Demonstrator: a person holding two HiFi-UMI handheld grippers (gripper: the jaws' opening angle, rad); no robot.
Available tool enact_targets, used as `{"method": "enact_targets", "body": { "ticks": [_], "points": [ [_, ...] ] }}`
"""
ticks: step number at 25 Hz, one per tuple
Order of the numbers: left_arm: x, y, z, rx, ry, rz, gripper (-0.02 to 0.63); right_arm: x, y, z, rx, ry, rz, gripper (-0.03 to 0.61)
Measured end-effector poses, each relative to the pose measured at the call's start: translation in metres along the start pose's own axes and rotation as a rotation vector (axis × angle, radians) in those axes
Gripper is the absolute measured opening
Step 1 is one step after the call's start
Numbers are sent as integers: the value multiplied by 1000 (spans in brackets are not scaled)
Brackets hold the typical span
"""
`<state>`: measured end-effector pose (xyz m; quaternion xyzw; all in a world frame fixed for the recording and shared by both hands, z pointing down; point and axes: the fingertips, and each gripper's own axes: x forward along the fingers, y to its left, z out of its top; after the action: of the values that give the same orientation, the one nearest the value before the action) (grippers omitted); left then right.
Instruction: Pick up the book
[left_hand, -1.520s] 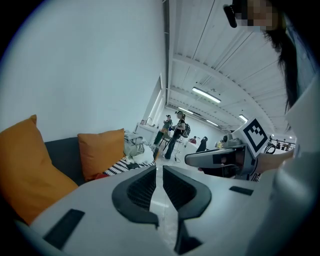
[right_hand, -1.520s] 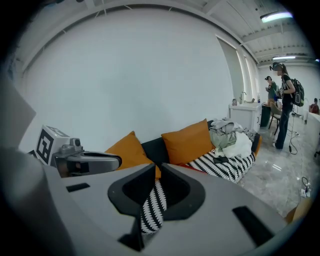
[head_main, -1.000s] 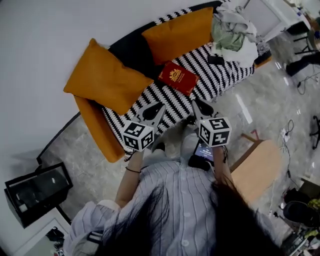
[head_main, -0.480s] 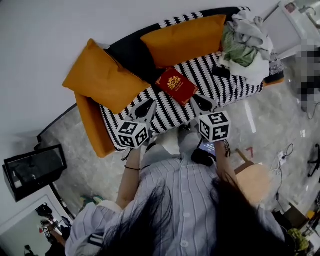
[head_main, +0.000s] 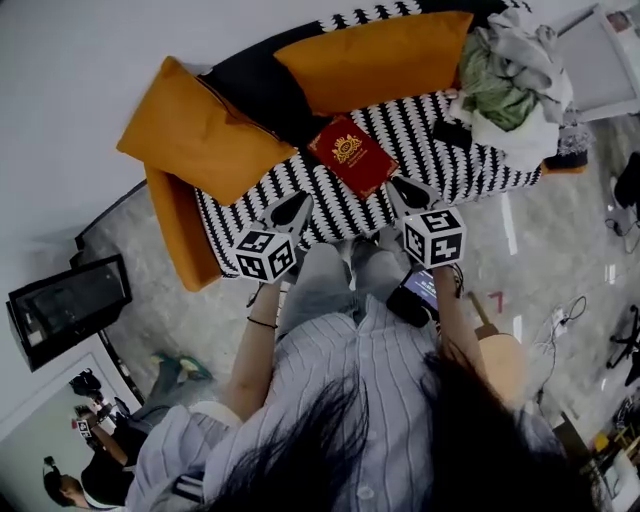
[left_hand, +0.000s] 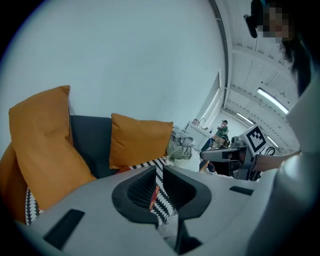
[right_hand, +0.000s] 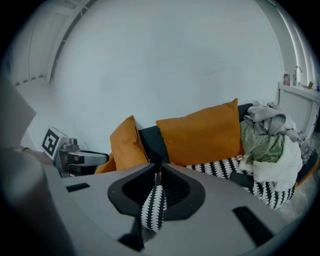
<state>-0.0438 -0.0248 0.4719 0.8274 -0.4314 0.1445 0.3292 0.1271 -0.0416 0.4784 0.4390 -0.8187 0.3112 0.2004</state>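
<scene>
Book (head_main: 352, 157) lay just ahead, slanted toward the nearer right hand-held gripper (head_main: 404, 190); it and the left hand-held gripper (head_main: 293, 212) were both closed, empty.

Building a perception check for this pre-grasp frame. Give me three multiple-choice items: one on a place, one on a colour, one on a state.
1. Where does the book lie?
A. On the floor
B. On the black-and-white sofa seat
C. On top of the clothes pile

2. What colour is the book's cover?
A. Blue
B. Green
C. Red

3. What state are the left gripper and the right gripper in?
A. Both shut, holding nothing
B. Left shut on the book
C. Both wide open

Answers:
1 B: the head view shows it flat on the patterned seat.
2 C: the cover is red with a gold emblem.
3 A: each gripper view shows its jaws together with only the sofa beyond, and in the head view both tips are short of the book.
</scene>
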Motion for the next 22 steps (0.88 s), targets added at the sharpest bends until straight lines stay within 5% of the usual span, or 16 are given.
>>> {"method": "enact_targets", "body": {
  "ticks": [22],
  "points": [
    [142,112,-105,-158,273,1,58,149,-89,-78,-44,211,65,48]
  ]
}}
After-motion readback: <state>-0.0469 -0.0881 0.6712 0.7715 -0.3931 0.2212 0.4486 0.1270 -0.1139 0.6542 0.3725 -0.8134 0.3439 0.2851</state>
